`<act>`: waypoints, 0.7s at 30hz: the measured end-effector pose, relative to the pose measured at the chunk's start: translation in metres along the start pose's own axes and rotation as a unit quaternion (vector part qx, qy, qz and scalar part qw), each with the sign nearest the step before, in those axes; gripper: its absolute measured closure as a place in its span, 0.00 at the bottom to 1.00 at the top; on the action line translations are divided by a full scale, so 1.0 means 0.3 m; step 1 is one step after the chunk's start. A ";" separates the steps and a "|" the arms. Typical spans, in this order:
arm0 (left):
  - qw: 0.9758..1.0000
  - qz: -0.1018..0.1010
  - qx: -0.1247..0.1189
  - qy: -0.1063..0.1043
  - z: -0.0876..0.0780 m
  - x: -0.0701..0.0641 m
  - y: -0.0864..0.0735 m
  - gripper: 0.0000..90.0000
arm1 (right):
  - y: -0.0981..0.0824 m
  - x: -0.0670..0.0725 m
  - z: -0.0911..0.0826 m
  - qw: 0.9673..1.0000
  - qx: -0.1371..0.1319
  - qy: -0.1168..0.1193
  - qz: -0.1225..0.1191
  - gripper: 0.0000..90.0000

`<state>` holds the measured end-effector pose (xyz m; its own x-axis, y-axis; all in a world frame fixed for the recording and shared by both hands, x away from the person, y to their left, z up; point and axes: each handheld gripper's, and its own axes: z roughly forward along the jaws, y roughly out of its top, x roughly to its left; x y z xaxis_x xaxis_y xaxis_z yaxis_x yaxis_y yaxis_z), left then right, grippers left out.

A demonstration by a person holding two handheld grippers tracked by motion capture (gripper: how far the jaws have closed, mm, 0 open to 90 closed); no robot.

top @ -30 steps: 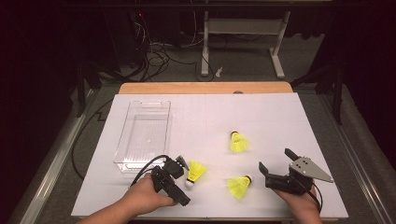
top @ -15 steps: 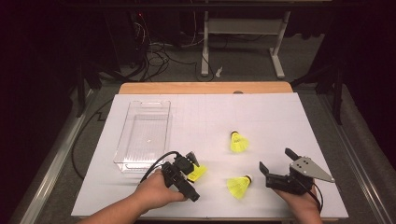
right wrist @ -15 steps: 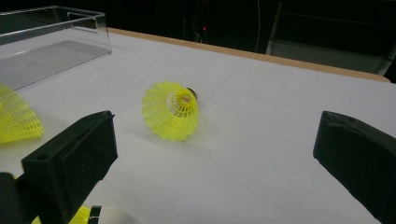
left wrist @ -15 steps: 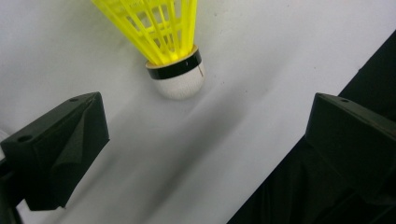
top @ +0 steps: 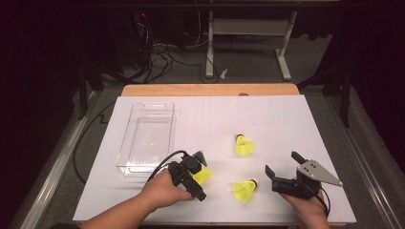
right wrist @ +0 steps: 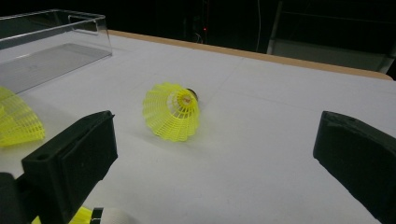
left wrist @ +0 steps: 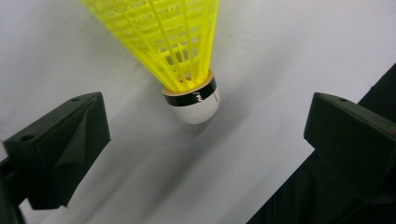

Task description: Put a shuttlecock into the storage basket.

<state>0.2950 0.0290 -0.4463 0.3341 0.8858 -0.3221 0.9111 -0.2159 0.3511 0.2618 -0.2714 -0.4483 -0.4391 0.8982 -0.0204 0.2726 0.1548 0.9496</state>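
Observation:
Three yellow shuttlecocks lie on the white table. My left gripper (top: 199, 177) is open at the front left, its jaws straddling one shuttlecock (top: 205, 174). In the left gripper view that shuttlecock (left wrist: 161, 42) hangs cork-down between the jaws of the left gripper (left wrist: 205, 122), touching neither. My right gripper (top: 282, 163) is open at the front right with nothing in it. A second shuttlecock (top: 242, 190) lies just left of it, and a third (top: 244, 145) lies farther back. The right gripper (right wrist: 215, 149) faces that third shuttlecock (right wrist: 172, 112).
A clear plastic bin (top: 125, 160) stands empty at the left of the table, just behind my left hand; its near wall (right wrist: 56, 44) also shows in the right gripper view. The table's wooden far edge (top: 210, 89) borders a dark floor with cables and a stand.
My left gripper has moved right and forward, so its open jaws now straddle the near-left shuttlecock. The right gripper and the other shuttlecocks have stayed put.

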 end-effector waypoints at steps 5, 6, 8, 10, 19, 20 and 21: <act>1.000 -0.007 0.000 0.005 0.008 0.002 0.005 0.09 | -0.002 -0.005 0.000 1.000 -0.001 0.001 0.003 0.00; 1.000 -0.007 0.000 0.005 0.008 0.002 0.005 0.11 | -0.002 -0.006 -0.001 1.000 0.000 0.001 0.005 0.00; 1.000 -0.009 -0.004 0.007 0.007 0.000 0.005 0.15 | -0.002 -0.006 -0.005 1.000 -0.001 -0.001 0.003 0.00; 1.000 -0.005 0.001 0.008 0.007 -0.002 0.001 0.18 | 0.000 -0.004 -0.010 1.000 -0.004 0.001 -0.002 0.00; 1.000 -0.005 -0.006 0.024 0.012 0.003 0.006 0.31 | 0.002 -0.002 -0.007 1.000 -0.003 -0.002 -0.003 0.00; 1.000 -0.009 -0.002 0.020 0.013 0.007 0.011 0.32 | 0.003 -0.001 -0.008 1.000 -0.004 -0.003 -0.004 0.00; 1.000 -0.012 -0.005 0.021 0.014 0.008 0.013 0.33 | 0.004 -0.001 -0.009 1.000 -0.005 -0.005 -0.004 0.00</act>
<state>0.3005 0.0286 -0.4493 0.3017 0.9075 -0.2924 0.9159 -0.1907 0.3532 0.2599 -0.2726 -0.4462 -0.4321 0.9013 -0.0304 0.2608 0.1571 0.9525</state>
